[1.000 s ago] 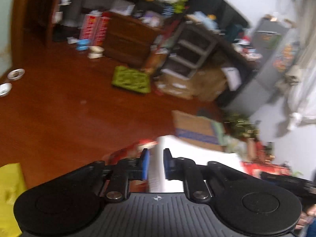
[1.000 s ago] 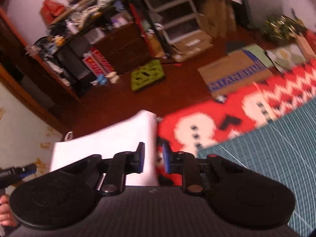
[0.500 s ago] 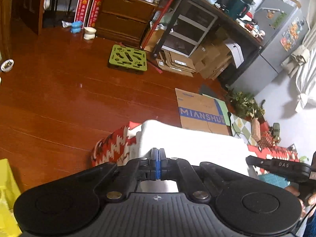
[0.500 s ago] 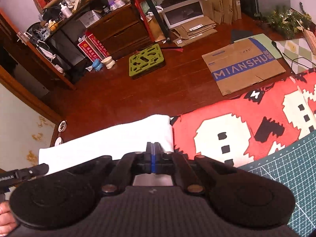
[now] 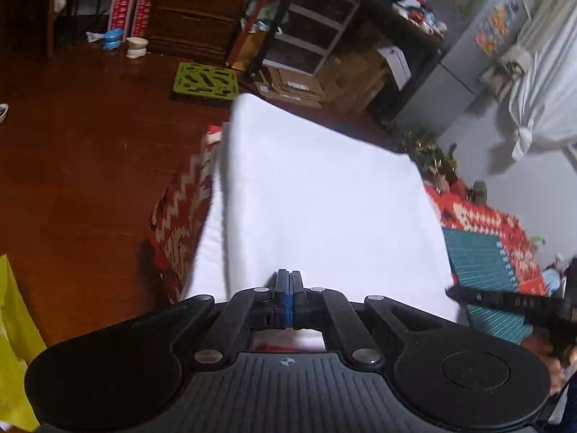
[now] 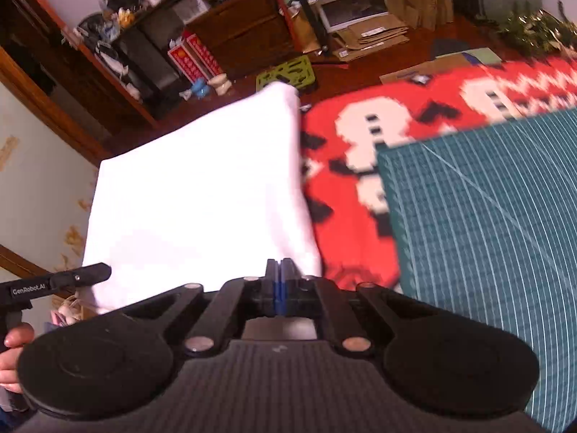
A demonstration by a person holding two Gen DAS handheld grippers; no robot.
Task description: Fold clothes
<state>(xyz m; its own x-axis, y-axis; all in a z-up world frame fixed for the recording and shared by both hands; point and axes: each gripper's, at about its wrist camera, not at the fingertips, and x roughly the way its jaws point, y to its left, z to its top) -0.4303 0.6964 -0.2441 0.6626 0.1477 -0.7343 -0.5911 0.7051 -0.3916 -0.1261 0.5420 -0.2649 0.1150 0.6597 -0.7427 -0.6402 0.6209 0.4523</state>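
A white garment (image 5: 324, 198) lies over a red patterned blanket (image 5: 176, 223) and runs away from both grippers. My left gripper (image 5: 287, 278) is shut on its near edge. My right gripper (image 6: 279, 267) is shut on the same near edge of the white garment (image 6: 202, 187), towards its right side. The red blanket (image 6: 346, 166) shows to the right of the cloth, beside a green cutting mat (image 6: 487, 216). Each view catches the other gripper at its border: the right one (image 5: 505, 301) and the left one (image 6: 57, 281), held by a hand (image 6: 14, 353).
Dark wooden floor (image 5: 90, 162) lies beyond the blanket's edge. On it are a green perforated tray (image 5: 205, 81), flattened cardboard (image 5: 288, 86) and cluttered shelves (image 6: 151, 47). A yellow bag (image 5: 14, 342) is at the near left. A grey fridge (image 5: 468, 36) stands at the back right.
Both pairs of jaws, open a second ago, have closed on the white garment's near edge. The cloth now fills far more of both views, and both hands have shifted with it.
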